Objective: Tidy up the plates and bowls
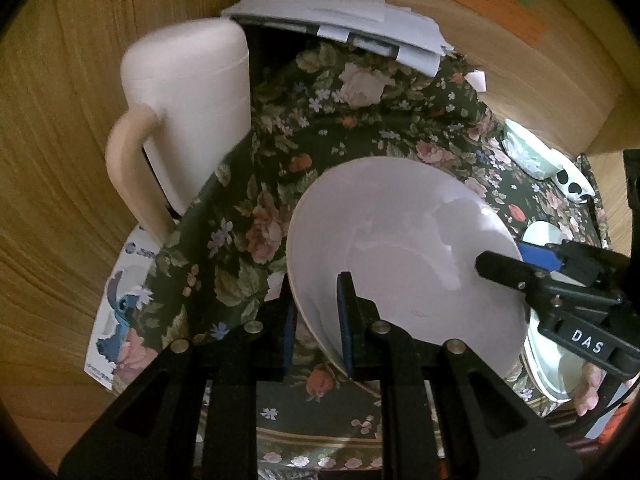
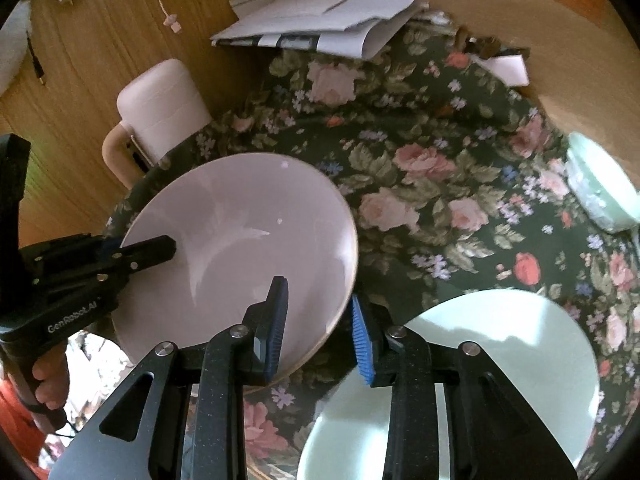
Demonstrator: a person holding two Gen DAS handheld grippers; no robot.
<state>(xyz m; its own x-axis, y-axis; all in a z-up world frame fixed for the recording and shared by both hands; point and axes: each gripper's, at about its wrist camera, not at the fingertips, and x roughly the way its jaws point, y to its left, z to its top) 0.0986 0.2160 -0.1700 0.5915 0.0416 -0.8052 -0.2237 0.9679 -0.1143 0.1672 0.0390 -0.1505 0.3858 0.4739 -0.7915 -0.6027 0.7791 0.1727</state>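
Note:
A large white plate [image 1: 400, 248] [image 2: 240, 248] lies on the floral tablecloth [image 2: 420, 184]. In the left wrist view my left gripper [image 1: 316, 320] is shut on the plate's near rim, one blue pad on each side of it. From the opposite side my right gripper [image 2: 320, 328] straddles the rim; its left pad lies over the plate's face and its right pad stands a little off the edge, so it is open. The right gripper's fingers [image 1: 500, 266] also show in the left wrist view, reaching over the plate's right edge. The left gripper's fingers [image 2: 152, 250] likewise show in the right wrist view.
A pale green plate [image 2: 500, 352] [image 1: 548, 364] sits just right of the white one. A green bowl [image 2: 600, 192] [image 1: 528, 156] and a spotted dish [image 1: 572, 184] are at the far right. A white jug [image 1: 188, 108] [image 2: 160, 108] and papers [image 1: 340, 16] stand behind.

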